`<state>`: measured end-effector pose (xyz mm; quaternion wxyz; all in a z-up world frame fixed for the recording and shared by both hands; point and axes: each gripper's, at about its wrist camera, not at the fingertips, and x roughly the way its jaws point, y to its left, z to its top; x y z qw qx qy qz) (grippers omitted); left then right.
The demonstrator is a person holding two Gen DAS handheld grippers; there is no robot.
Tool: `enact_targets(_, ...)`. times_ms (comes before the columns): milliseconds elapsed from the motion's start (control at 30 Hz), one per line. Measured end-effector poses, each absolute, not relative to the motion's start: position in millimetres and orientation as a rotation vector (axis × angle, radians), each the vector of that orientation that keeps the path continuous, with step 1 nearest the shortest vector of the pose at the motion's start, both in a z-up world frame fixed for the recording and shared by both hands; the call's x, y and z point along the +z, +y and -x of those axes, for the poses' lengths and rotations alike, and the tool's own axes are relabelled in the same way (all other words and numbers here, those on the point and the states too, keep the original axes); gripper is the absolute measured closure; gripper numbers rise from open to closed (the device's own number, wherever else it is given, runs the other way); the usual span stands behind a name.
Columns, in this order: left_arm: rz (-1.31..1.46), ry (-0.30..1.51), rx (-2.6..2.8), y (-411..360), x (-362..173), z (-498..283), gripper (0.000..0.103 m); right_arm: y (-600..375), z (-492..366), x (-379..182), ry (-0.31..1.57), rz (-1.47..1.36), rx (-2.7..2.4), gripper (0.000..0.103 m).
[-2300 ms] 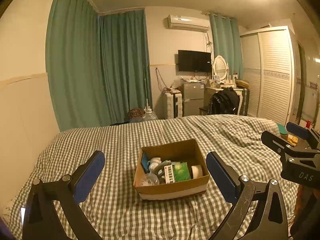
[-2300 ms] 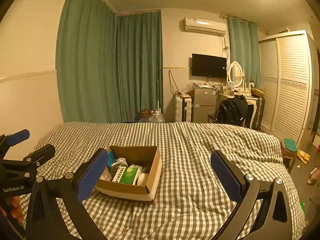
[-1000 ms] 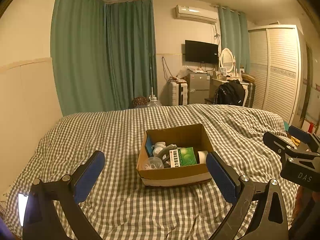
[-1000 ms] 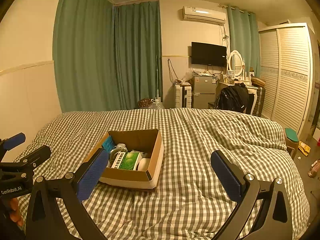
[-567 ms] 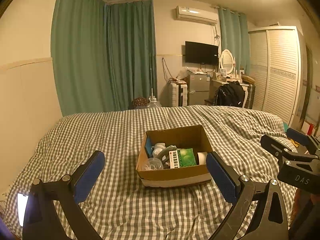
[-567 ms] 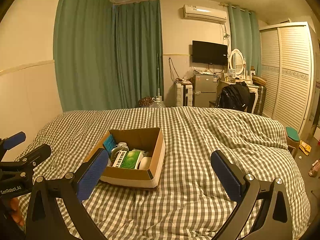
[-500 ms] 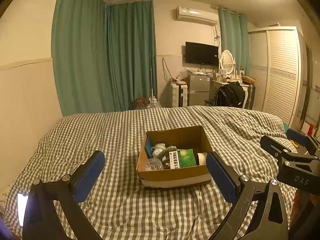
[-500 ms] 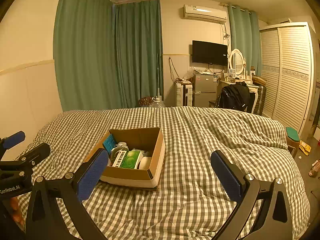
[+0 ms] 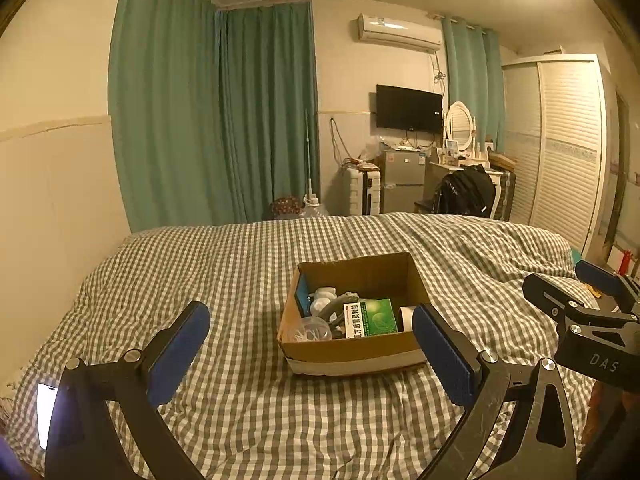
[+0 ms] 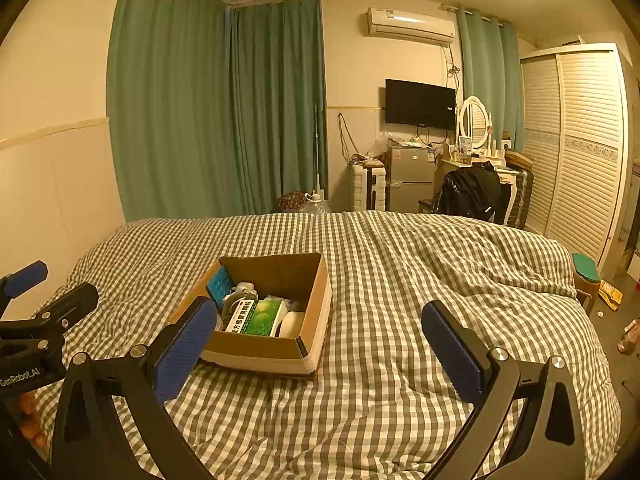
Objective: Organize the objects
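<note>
We hold the left gripper (image 9: 310, 350) over the near edge of the bed (image 9: 224, 280), jaws spread wide, nothing between the blue pads (image 9: 178, 354). The right gripper (image 10: 316, 348) hangs the same way, jaws wide apart and empty, just beside the left one. An open box (image 9: 352, 354) sits on the checked cover about mid-bed, nearer our edge than the far one. In the left view it lies ahead between the pads, close to the right pad; in the right view it lies by the left pad. Neither gripper touches it. Inside we make out a green carton (image 9: 370, 318) lying flat towards the near wall, a white roll (image 10: 292, 324) beside it, a blue item (image 10: 219, 284) leaning on the left wall, and pale pieces we cannot identify. A fingertip (image 10: 34, 426) shows under the left gripper's body.
</note>
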<state>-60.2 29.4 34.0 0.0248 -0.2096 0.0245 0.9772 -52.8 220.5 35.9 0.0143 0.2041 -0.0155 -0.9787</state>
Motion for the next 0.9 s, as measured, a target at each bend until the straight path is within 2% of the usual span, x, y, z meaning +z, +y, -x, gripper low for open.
enact_targets(167,0.679,0.035,3.019,27.5,32.6,61.7,0.0,220.0,51.9,35.7,-0.045,-0.636,-3.048,0.0)
enact_targets(900,0.676,0.065,3.038,25.8,27.2,60.8,0.0,217.7,52.0,31.4,-0.045,-0.654,-3.037,0.0)
